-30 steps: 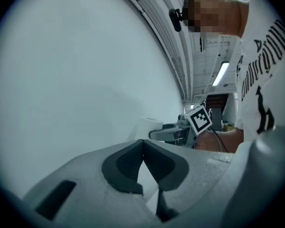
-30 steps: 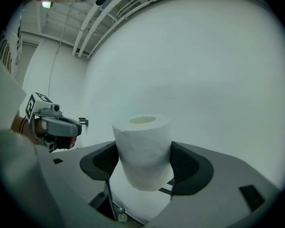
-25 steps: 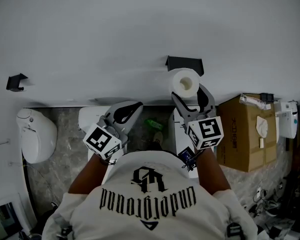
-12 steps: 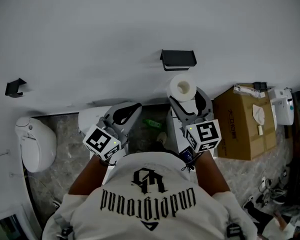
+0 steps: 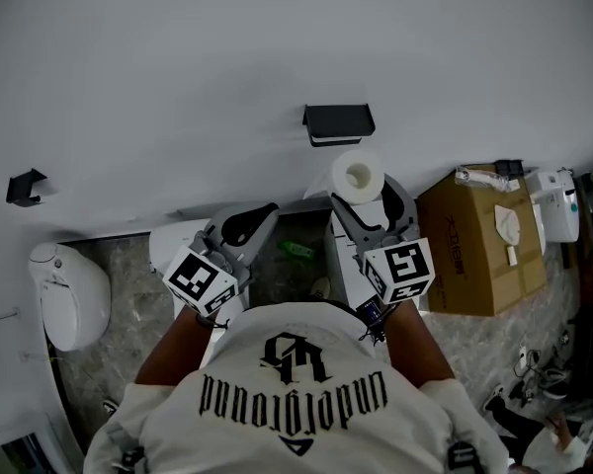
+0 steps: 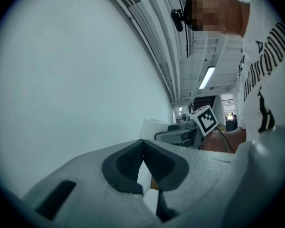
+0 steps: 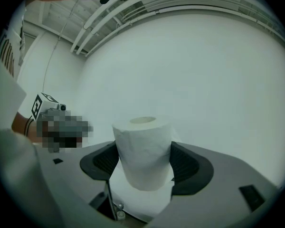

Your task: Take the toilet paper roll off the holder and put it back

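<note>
The white toilet paper roll (image 5: pixel 359 176) stands upright between the jaws of my right gripper (image 5: pixel 369 196), which is shut on it; a loose sheet hangs off its left side. In the right gripper view the roll (image 7: pixel 143 151) is pinched between the two dark pads. The black wall holder (image 5: pixel 338 122) is empty, just above and slightly left of the roll. My left gripper (image 5: pixel 249 221) hangs to the left, jaws shut on nothing, and in its own view the pads (image 6: pixel 143 164) meet.
A white wall (image 5: pixel 277 57) fills the upper half. A cardboard box (image 5: pixel 479 250) stands at the right with a white dispenser (image 5: pixel 556 205) beyond it. A toilet (image 5: pixel 67 279) sits at the left, a small black bracket (image 5: pixel 23 186) above it.
The right gripper has carried the roll down and away from the holder; the holder now sits clear above it. The left gripper has barely moved.
</note>
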Demonstrator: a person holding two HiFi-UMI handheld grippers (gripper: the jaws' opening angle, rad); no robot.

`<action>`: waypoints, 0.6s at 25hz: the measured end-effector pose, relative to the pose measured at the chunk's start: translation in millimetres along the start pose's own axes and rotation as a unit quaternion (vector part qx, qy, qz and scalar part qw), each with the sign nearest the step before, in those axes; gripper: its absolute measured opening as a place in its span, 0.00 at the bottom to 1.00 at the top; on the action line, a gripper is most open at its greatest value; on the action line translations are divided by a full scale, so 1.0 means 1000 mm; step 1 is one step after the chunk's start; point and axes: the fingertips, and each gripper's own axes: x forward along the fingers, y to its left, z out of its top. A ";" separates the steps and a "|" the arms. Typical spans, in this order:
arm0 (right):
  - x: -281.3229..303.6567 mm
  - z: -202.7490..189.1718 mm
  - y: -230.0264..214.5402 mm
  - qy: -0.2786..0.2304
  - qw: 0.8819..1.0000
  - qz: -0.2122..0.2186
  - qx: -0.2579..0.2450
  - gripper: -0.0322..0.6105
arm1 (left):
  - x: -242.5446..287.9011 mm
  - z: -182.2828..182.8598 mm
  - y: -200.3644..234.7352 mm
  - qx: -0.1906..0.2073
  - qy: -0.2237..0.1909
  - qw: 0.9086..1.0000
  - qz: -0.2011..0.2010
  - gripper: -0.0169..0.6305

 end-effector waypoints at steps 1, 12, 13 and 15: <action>0.000 -0.001 -0.005 0.000 1.000 0.000 0.001 0.57 | 0.006 -0.001 0.000 0.000 0.001 1.000 -0.001 0.05; 0.009 -0.021 -0.074 0.006 1.000 0.015 0.014 0.57 | 0.075 -0.004 0.004 0.000 0.008 1.000 0.014 0.05; 0.009 -0.022 -0.081 0.006 1.000 0.018 0.013 0.57 | 0.083 -0.004 0.005 0.001 0.008 1.000 0.017 0.05; 0.010 -0.025 -0.096 0.005 1.000 0.022 0.013 0.57 | 0.098 -0.004 0.006 0.003 0.009 1.000 0.025 0.05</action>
